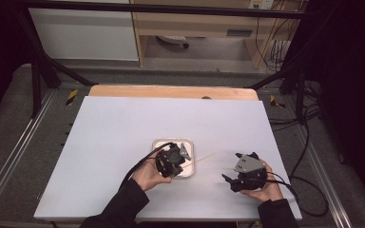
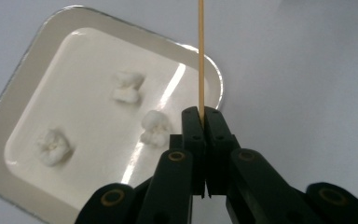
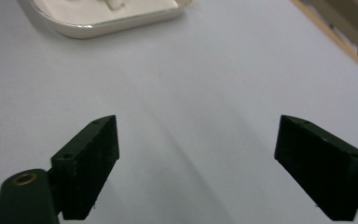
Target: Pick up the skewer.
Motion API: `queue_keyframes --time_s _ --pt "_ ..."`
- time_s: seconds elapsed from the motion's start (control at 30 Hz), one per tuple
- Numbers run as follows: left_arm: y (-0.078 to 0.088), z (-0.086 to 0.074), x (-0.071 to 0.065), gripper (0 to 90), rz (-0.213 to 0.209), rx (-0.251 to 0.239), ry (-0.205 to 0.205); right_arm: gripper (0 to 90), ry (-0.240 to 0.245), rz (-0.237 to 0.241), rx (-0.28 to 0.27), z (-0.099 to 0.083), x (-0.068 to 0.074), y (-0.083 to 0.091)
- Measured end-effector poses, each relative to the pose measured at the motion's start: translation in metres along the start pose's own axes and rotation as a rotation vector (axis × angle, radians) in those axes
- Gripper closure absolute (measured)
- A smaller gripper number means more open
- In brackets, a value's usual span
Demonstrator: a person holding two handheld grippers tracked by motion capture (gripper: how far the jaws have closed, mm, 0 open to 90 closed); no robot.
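From the high view, your left gripper [image 1: 177, 160] sits over the white tray [image 1: 158, 142], which lies a little nearer your edge of the white table [image 1: 114, 133] than its middle. It pinches a thin wooden skewer [image 1: 204, 158] whose free length runs out past the tray's right side and hangs over the table. Judging by that hold, you keep the stick near one end so the long part is free to spear the food. Your right gripper [image 1: 228, 179] rests well apart, near the table's right front corner, out of the way. The gripper body covers most of the tray here, so its contents cannot be made out.

In the left gripper view the jaws are pressed together on the skewer [image 2: 200, 56], which rises straight up and is cut off by the top edge, so its tip is not seen. The tray [image 2: 37, 51] holds three small white pieces [image 2: 154, 127], set apart from one another, probably so each can be taken singly. What they are is hard to tell; they look soft and lumpy.

In the right gripper view the jaws stand spread wide with nothing between them, above bare table [image 3: 205, 93]. The tray [image 3: 116, 25] is cut off at the top left corner of the view.
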State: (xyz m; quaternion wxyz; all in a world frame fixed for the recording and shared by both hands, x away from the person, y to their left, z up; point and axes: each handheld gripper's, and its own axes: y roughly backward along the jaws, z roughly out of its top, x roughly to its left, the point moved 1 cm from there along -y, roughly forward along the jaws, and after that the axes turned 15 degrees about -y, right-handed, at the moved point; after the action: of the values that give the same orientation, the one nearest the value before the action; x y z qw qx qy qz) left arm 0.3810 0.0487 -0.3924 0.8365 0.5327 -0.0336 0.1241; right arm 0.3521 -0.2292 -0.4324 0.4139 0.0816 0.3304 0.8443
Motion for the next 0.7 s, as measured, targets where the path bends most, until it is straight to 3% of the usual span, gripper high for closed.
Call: queue_keyframes --time_s 0.2,0.33,0.5,0.7 --pt "0.009 -0.026 0.000 88.8 0.071 -0.069 0.071 5.0 -0.147 0.023 0.073 -0.007 -0.002 -0.007" --pt "0.016 -0.045 -0.001 88.8 0.108 -0.125 0.138 3.7 -0.226 0.047 0.068 -0.007 -0.003 -0.008" --pt "0.025 -0.070 -0.004 88.8 0.155 -0.186 0.214 2.3 -0.300 0.060 0.052 -0.004 -0.002 -0.008" --pt "0.034 -0.095 -0.010 88.8 0.206 -0.244 0.273 0.8 -0.343 0.069 0.052 0.002 -0.001 -0.010"
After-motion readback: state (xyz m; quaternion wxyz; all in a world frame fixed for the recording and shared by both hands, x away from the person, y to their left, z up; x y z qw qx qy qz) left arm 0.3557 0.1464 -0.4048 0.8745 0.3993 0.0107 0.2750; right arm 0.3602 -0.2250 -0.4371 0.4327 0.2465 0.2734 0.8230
